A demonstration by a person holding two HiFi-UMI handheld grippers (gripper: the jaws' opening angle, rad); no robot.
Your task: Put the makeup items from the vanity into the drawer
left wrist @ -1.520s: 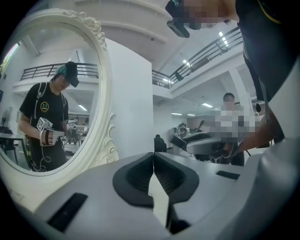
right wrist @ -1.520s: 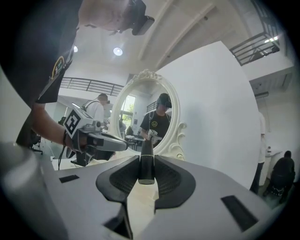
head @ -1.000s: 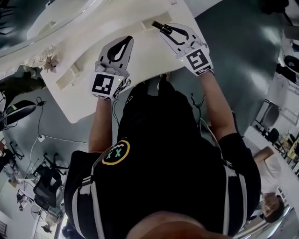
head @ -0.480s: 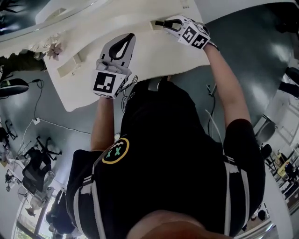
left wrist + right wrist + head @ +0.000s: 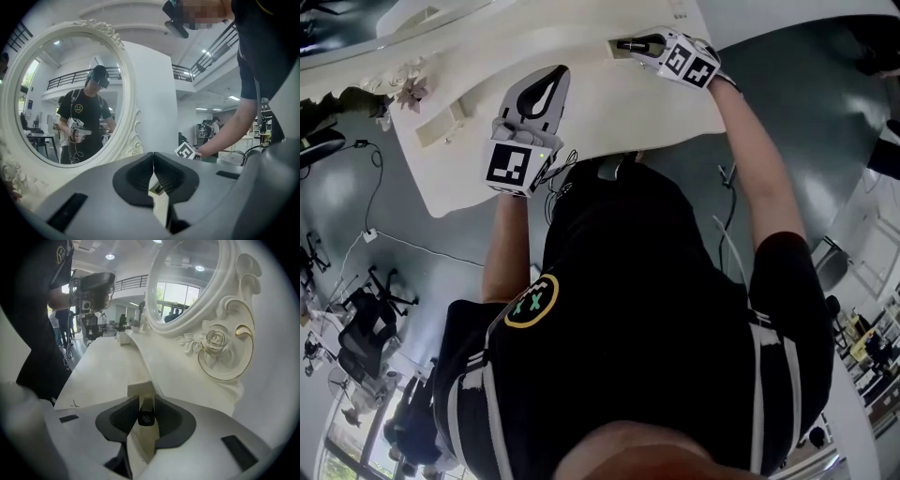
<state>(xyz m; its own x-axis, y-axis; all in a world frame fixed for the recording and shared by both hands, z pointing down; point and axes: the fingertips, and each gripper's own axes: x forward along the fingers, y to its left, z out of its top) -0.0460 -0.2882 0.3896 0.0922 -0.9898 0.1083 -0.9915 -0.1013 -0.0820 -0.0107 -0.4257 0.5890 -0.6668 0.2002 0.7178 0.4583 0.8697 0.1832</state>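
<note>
Since a second ago: descent and downward tilt of right gripper (image 5: 146,402) to far right corner of vanity (image 5: 609,112); near-stillness at left gripper (image 5: 153,157).

Progress, as judged: one item in transit, not yet deposited. Right claw narrow, clamped on slim black tube (image 5: 146,418). Tube end-on to camera, directly above small open drawer (image 5: 138,390) below mirror (image 5: 187,282). Release into drawer outstanding. No further makeup made out on vanity top in any view. Count of items already stowed not determinable, with drawer interior largely hidden behind jaws.

Pose: right arm extended well forward, wrist pitched steeply down toward drawer. Left arm bent, gripper about level over mid-vanity, claw closed and empty, pads touching.
</note>
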